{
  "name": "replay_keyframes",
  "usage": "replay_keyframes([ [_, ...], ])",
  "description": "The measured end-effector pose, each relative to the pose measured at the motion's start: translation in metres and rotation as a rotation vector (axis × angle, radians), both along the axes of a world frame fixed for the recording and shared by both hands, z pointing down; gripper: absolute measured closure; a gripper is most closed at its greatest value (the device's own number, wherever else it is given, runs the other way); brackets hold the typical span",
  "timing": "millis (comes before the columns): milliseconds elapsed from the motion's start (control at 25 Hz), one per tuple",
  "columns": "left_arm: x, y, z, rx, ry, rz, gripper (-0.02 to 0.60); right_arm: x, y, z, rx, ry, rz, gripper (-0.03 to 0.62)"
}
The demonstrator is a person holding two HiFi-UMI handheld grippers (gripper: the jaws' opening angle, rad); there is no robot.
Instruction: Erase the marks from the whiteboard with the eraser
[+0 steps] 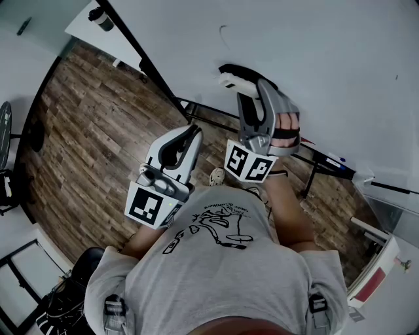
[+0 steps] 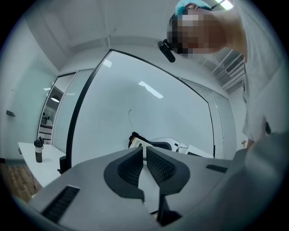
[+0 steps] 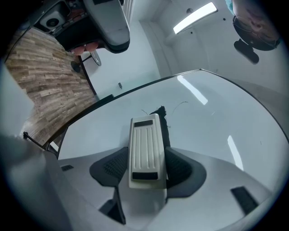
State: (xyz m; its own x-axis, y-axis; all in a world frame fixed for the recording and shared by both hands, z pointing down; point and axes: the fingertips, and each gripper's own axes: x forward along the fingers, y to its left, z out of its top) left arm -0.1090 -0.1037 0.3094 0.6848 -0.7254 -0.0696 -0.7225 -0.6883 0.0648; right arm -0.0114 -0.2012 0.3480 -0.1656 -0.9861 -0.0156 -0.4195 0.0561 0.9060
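eraser on the whiteboard, gripped by the right gripper

right gripper (image 3: 145, 158) clenched on the eraser (image 3: 144, 135), a cream plastic block with a ribbed back and a frayed black felt face, felt side against the whiteboard (image 3: 216, 131) not far from its black-framed left edge; glossy white board surface, mirroring the ceiling strip lights; thin curved pen mark (image 1: 222, 31) close by the eraser, not touching it; left gripper (image 2: 144, 151) off the board, dark cross-hatched pads pressed together at the tips, nothing between them; smooth grey moulded shells on both grippers; below, worn wood-plank floor (image 1: 98, 131); past the board's left edge, white table (image 1: 121, 42) with a dark bottle (image 1: 100, 18) upright on it
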Motion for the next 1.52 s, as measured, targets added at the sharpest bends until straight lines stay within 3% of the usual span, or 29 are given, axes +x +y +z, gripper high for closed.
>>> replay_keyframes([
  [1520,-0.022,0.005,-0.001,0.003,-0.004,-0.016,0.541,-0.026,-0.011,0.061,-0.040,0.067,-0.020,0.333],
])
